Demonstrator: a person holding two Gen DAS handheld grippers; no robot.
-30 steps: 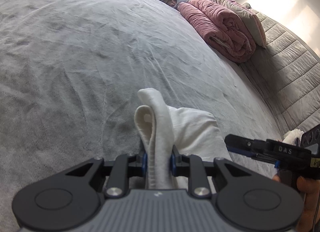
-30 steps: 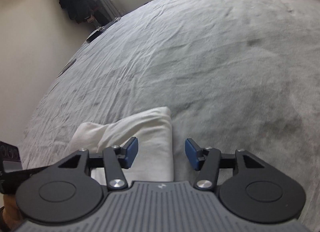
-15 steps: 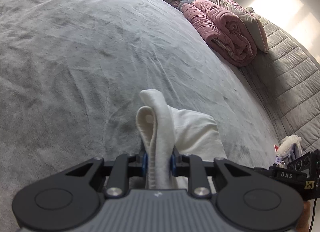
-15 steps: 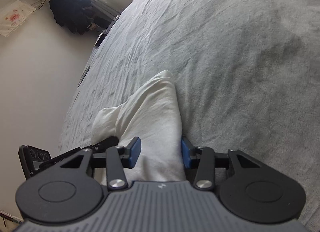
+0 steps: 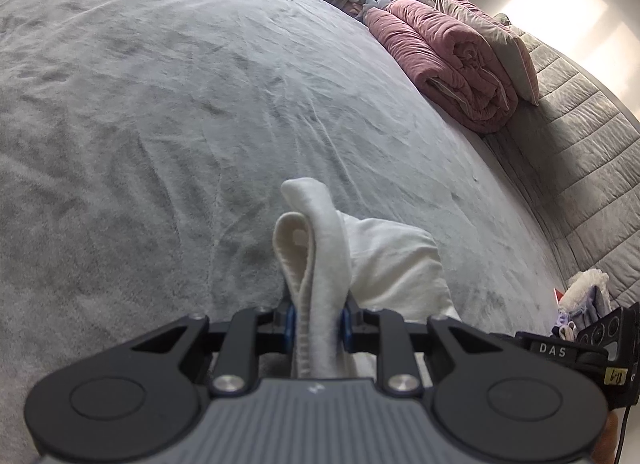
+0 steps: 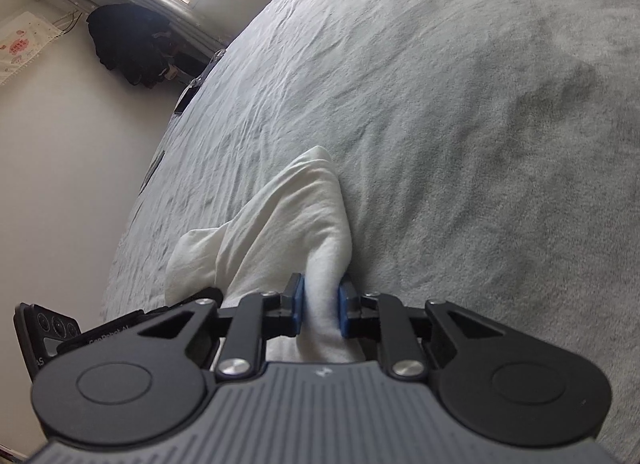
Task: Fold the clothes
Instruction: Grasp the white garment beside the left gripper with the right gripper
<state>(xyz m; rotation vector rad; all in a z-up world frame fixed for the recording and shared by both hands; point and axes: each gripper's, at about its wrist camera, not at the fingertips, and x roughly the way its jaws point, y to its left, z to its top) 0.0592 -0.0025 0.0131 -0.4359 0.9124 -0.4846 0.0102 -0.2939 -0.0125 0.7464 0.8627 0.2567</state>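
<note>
A white garment (image 5: 384, 260) lies on the grey bed cover (image 5: 160, 123). My left gripper (image 5: 318, 322) is shut on a folded, ribbed edge of it, which sticks up between the blue pads. In the right wrist view the same white garment (image 6: 288, 215) bunches toward my right gripper (image 6: 320, 314), whose jaws are closing with the cloth pinched between the blue pads (image 6: 297, 310). The right gripper's body (image 5: 580, 348) shows at the lower right of the left wrist view; the left gripper's body (image 6: 80, 336) shows at the lower left of the right wrist view.
A rolled pink quilt (image 5: 448, 63) and a pillow (image 5: 492, 35) lie at the far right by a grey quilted headboard (image 5: 580, 151). A small fluffy item (image 5: 584, 288) sits near the bed's right edge. Dark clothes (image 6: 128, 43) hang by the window; a wall (image 6: 60, 163) borders the bed.
My right gripper rolled, sank toward the garment and narrowed its jaws from wide apart onto the cloth. The left gripper kept its hold and stayed in place.
</note>
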